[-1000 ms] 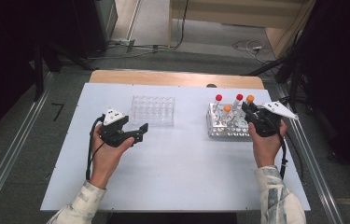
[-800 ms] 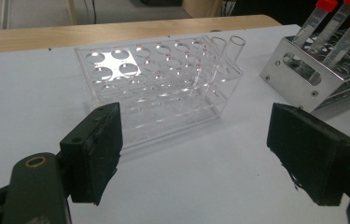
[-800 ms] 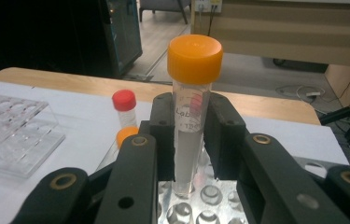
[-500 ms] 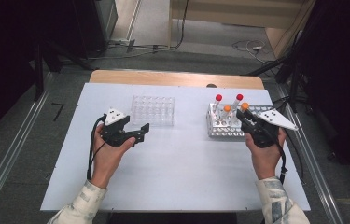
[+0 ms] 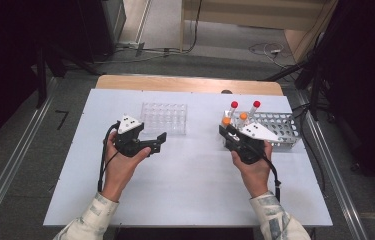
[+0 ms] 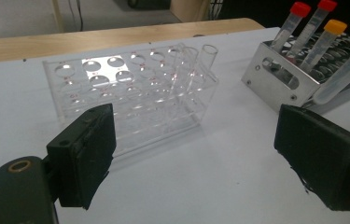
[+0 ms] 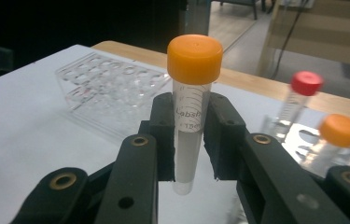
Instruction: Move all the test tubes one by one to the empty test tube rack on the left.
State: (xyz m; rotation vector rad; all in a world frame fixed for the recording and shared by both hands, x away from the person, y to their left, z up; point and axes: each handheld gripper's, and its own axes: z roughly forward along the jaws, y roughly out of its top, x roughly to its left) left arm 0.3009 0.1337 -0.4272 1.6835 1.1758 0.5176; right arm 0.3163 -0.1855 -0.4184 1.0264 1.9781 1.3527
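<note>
The orange-capped tube (image 7: 189,116) stands upright, clamped between the right gripper's (image 5: 228,131) pads, just left of the metal rack (image 5: 280,131). The left gripper (image 5: 158,141), its jaws wide after just opening, with nothing between them, faces the clear rack (image 5: 164,118) on the table (image 5: 190,185)

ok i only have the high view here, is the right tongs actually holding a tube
Observer: Yes. In the right gripper view the right tongs are shut on an orange-capped tube, upright between the pads.
Operator: any tubes in the clear rack
Observer: The left gripper view shows two uncapped clear tubes at one end of the clear rack.
Operator: left tongs holding anything
Observer: No. The left tongs are open, jaws wide apart, with bare table between them.
</note>
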